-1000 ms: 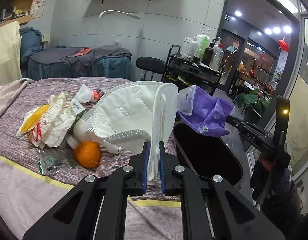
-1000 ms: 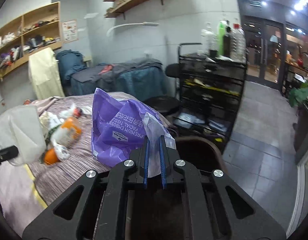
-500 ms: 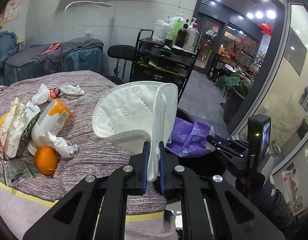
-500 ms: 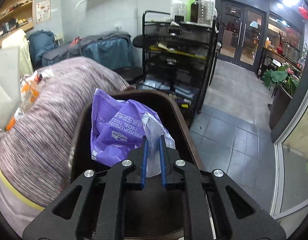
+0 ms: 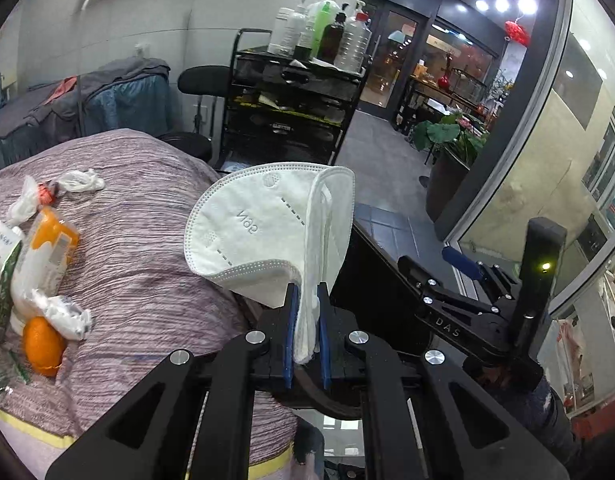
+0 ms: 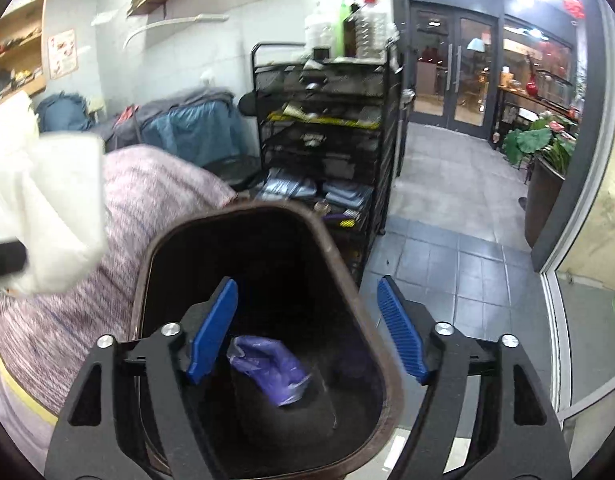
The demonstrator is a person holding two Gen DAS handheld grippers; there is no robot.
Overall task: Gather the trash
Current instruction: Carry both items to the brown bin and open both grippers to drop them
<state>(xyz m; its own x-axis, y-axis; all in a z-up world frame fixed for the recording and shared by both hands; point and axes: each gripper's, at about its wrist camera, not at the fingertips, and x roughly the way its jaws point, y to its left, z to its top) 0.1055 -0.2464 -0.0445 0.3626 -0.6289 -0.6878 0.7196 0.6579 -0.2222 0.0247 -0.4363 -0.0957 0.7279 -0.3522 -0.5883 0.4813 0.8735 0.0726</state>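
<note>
Right wrist view: dark bin (image 6: 339, 248), rounded rim, deep and smooth-walled, standing against the right edge of the bed (image 6: 155, 200); contents, one crumpled purple plastic bag (image 6: 273, 372) lying loose on the bottom. Right claw (image 6: 307, 328) released, blue ribbed pads spread wide above the bin mouth, touching nothing. White face mask (image 6: 55, 208), blurred, at the left of this view over the bed. Left wrist view: left claw (image 5: 306, 332) clenched on the face mask (image 5: 267, 236), gripped at its folded edge and held upright above the bed's right edge, just beside the bin; mask is white, soft non-woven, cup-folded, with stitched border and printed lettering. The right claw's black body (image 5: 459, 304) shows beyond the mask, over the bin. Bed covered in a mauve, finely striped knit spread (image 5: 147, 248) with a yellow band along the near edge. Near the bed's left edge, a cluster of litter: an orange (image 5: 43, 346), an orange-and-white bottle (image 5: 47, 248) lying down, crumpled white tissues (image 5: 63, 314), a green-and-white wrapper (image 5: 1, 280). Beyond the bed's far right corner, a black wire-mesh trolley (image 5: 291, 108) carrying plastic bottles (image 5: 323, 28); a black stool (image 5: 203, 84) beside it. Grey tiled floor (image 6: 447, 248) to the right of the bin.
</note>
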